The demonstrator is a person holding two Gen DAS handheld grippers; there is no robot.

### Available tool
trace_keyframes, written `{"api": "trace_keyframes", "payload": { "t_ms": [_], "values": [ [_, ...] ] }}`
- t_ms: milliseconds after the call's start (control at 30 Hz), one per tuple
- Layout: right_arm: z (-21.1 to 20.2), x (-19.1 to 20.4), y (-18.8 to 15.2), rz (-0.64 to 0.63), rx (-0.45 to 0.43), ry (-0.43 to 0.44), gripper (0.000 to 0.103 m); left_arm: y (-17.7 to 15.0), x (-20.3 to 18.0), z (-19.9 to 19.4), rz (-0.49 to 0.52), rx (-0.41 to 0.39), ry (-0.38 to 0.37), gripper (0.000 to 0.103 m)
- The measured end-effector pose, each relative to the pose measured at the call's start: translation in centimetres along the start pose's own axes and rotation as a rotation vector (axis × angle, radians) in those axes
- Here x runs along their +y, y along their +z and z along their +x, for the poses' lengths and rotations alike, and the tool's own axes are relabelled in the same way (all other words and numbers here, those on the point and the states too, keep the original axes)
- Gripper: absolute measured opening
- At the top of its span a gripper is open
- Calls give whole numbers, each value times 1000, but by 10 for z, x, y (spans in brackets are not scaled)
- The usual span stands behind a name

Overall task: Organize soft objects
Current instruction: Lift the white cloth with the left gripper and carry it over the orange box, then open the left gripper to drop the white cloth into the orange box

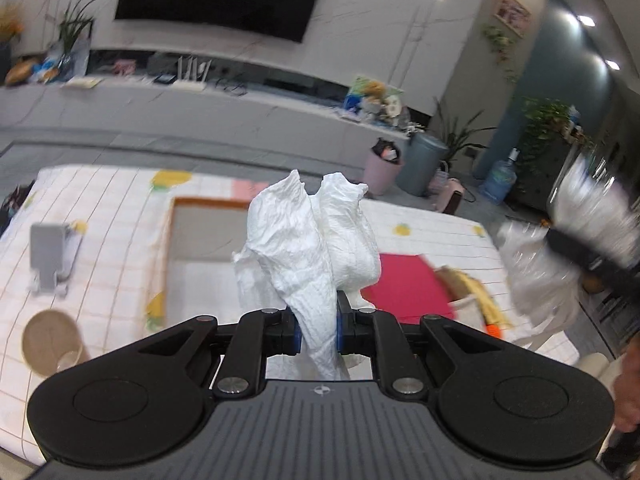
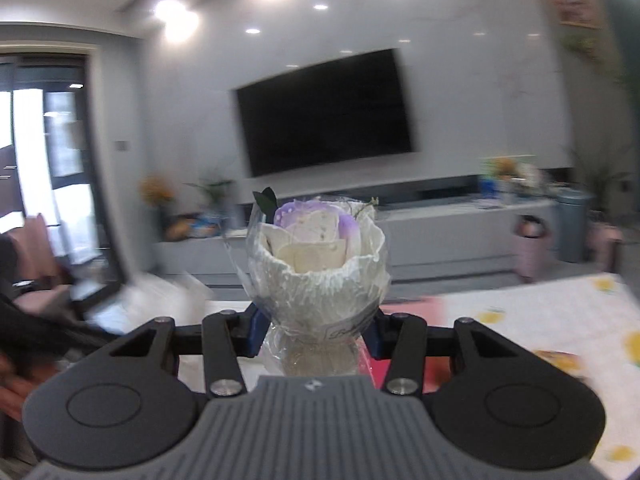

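My left gripper (image 1: 317, 330) is shut on a crumpled white tissue (image 1: 310, 240) and holds it up above the table. My right gripper (image 2: 316, 330) is shut on a wrapped flower (image 2: 316, 256), a white and purple bloom in white paper and clear film, held upright in the air. The right gripper with the flower also shows blurred at the right edge of the left wrist view (image 1: 576, 248). A grey tray with a brown rim (image 1: 200, 240) lies on the table behind the tissue.
The table has a white checked cloth with yellow fruit prints (image 1: 100, 200). On it are a red mat (image 1: 404, 284), a grey stand (image 1: 48, 252), a round brown coaster (image 1: 50, 340) and a bag with yellow contents (image 1: 476, 300). A TV wall and bins stand beyond.
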State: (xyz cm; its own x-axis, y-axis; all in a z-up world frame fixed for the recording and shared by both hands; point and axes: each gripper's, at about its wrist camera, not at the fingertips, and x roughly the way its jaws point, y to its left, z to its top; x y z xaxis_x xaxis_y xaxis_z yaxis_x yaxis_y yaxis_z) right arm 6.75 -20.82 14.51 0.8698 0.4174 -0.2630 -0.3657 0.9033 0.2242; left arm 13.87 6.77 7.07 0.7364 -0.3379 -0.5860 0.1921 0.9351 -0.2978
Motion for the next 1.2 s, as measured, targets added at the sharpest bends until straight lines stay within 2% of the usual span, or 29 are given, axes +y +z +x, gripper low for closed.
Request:
{"api": "trace_keyframes", "payload": {
  "t_ms": [100,200,367,467,667,800,867,900,1100,1200],
  "values": [
    [27,33,2,2,17,90,47,-5,22,17,-3,41,39,16],
    [53,58,0,-8,23,129,47,-8,40,31,-3,69,83,16],
    [81,81,8,16,9,200,47,-18,49,54,4,147,162,16],
    [84,91,16,-5,-31,202,47,-24,49,63,14,183,244,18],
    [87,99,23,-23,-72,187,47,-25,38,62,63,179,286,23],
    [90,102,25,-21,-73,155,47,-24,38,59,75,156,294,45],
    [91,104,28,-16,-72,135,47,-21,39,58,73,143,286,63],
    [91,104,29,-10,-71,139,47,-20,39,56,68,141,288,68],
    [83,103,48,-37,-117,133,47,-9,37,37,59,157,285,70],
    [84,110,58,-44,-128,148,47,-3,37,19,81,114,365,72]
  ]
}}
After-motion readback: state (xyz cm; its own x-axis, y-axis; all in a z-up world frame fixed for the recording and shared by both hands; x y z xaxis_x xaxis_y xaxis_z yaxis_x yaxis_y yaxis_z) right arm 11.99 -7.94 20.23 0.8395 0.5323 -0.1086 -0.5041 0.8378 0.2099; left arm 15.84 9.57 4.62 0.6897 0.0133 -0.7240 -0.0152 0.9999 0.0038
